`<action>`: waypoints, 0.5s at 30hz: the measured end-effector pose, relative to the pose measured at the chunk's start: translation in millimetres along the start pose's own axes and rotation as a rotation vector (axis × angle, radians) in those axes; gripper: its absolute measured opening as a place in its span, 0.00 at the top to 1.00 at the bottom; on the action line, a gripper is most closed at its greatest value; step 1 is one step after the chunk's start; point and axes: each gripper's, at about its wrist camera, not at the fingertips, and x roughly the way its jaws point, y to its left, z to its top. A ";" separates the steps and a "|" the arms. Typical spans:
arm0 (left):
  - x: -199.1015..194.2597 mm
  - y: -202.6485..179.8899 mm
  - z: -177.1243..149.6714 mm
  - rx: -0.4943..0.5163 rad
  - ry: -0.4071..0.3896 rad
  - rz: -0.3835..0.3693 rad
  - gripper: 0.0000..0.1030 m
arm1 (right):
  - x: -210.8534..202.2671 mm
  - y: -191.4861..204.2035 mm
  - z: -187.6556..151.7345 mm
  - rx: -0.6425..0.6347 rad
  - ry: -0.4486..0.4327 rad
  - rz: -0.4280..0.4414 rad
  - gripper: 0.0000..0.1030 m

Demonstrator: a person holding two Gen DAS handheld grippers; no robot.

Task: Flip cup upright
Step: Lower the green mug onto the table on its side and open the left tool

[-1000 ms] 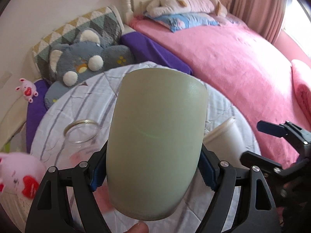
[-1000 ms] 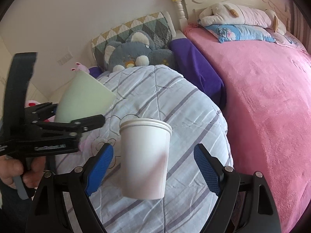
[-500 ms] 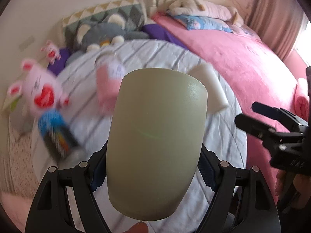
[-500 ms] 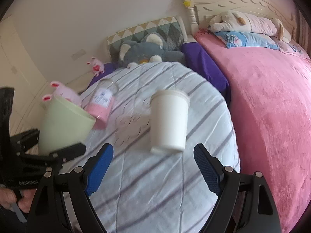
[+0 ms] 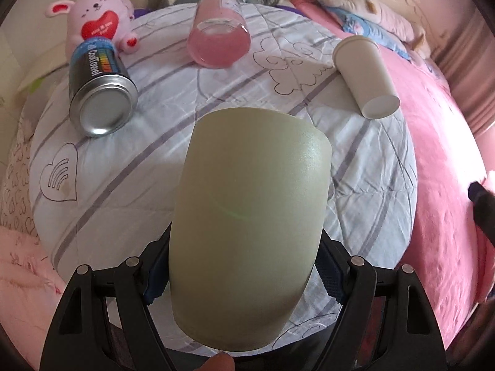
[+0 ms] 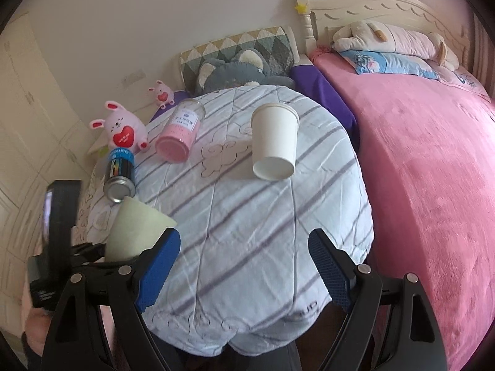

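Left tongs [image 5: 244,273] clamped on the green cup [image 5: 247,232], held in the air above the striped quilt [image 5: 365,160]. Right tongs [image 6: 244,266] apart, empty. The cup looks stiff, light and smooth-walled, possibly slippery; a grip low on its body seems sound. The white paper cup [image 6: 273,142] lies on its side; it would crush easily, so hold it mid-wall, gently. Since a second ago, the left view has dropped from facing the headboard to overlooking the quilt.

left fingertips: blue pads mostly hidden behind the green cup [image 5: 247,225]
cup mouth: faces away, unseen
right gripper [image 5: 482,198]: blurred, cut by the left view's edge
can [image 6: 119,174] label: too small to read
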 end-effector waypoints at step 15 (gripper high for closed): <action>-63.5 24.9 -23.4 -0.019 -0.120 0.052 0.04 | -19.8 36.1 -17.4 -0.056 -0.003 0.016 0.17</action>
